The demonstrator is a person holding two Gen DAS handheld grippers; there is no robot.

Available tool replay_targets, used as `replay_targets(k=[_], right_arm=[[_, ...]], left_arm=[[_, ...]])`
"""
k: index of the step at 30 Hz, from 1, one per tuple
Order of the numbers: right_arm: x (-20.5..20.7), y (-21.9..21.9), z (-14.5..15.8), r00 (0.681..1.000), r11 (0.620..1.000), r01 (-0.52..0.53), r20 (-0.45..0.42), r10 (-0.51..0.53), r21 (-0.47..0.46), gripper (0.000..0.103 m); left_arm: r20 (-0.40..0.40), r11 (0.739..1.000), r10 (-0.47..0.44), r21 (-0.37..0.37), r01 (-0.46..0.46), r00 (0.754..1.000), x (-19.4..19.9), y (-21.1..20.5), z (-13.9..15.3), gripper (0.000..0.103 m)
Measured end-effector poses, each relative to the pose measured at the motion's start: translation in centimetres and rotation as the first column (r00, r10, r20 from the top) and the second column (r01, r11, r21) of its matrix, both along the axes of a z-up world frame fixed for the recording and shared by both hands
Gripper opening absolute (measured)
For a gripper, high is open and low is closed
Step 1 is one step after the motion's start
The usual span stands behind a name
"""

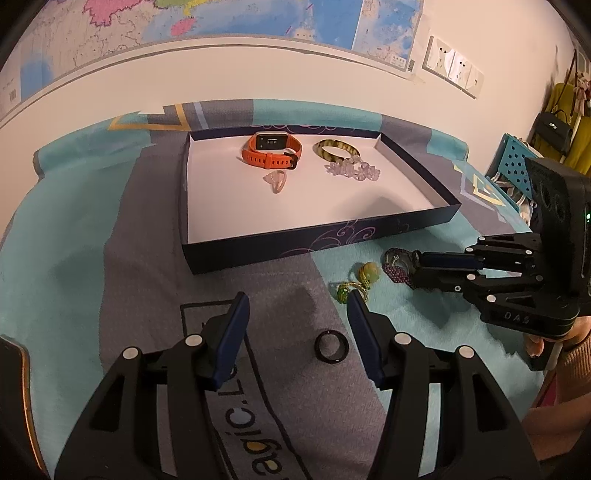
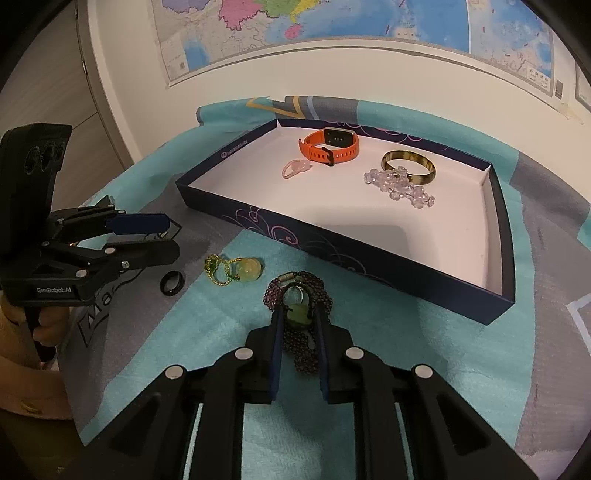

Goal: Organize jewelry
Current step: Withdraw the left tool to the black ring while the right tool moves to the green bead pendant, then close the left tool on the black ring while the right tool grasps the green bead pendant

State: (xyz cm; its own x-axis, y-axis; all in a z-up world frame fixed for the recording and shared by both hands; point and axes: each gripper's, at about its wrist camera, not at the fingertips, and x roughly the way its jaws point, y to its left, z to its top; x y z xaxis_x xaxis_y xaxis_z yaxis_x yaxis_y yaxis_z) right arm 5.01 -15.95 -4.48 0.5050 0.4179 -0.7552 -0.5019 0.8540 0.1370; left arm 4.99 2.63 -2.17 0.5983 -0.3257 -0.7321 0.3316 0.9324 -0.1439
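Note:
A shallow dark box tray (image 1: 310, 242) (image 2: 332, 243) holds an orange watch (image 1: 273, 149) (image 2: 328, 146), a pink ring (image 1: 277, 181), a tortoiseshell bangle (image 1: 338, 149) (image 2: 408, 166) and a clear bead bracelet (image 1: 352, 170) (image 2: 400, 186). On the cloth lie a black ring (image 1: 330, 346) (image 2: 172, 283), a green-and-gold pendant (image 1: 360, 282) (image 2: 236, 271) and a purple bead bracelet with a green stone (image 1: 397, 267) (image 2: 299, 314). My left gripper (image 1: 297, 314) is open above the black ring. My right gripper (image 2: 300, 315) is closed on the purple bracelet.
A teal and grey cloth (image 1: 74, 236) covers the table. A map (image 2: 332, 22) hangs on the wall behind. A blue perforated rack (image 1: 517, 158) and hanging bags stand at the far right.

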Motion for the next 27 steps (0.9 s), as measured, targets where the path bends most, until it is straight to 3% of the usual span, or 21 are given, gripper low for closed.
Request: replay_targets(k=[19, 27], right_arm=[[-1.3, -2.6, 1.1, 0.998, 0.994, 0.061, 0.009, -0.062, 0.093, 0.014], [-1.4, -3.0, 0.8, 0.998, 0.992, 0.068, 0.000, -0.068, 0.106, 0.014]], left_arm=[[0.017, 0.995, -0.086, 0.057, 0.084, 0.996, -1.5, -2.2, -0.6, 0.054], [-0.017, 0.991, -0.095, 0.091, 0.096, 0.995, -2.4, -2.5, -1.4, 0.036]])
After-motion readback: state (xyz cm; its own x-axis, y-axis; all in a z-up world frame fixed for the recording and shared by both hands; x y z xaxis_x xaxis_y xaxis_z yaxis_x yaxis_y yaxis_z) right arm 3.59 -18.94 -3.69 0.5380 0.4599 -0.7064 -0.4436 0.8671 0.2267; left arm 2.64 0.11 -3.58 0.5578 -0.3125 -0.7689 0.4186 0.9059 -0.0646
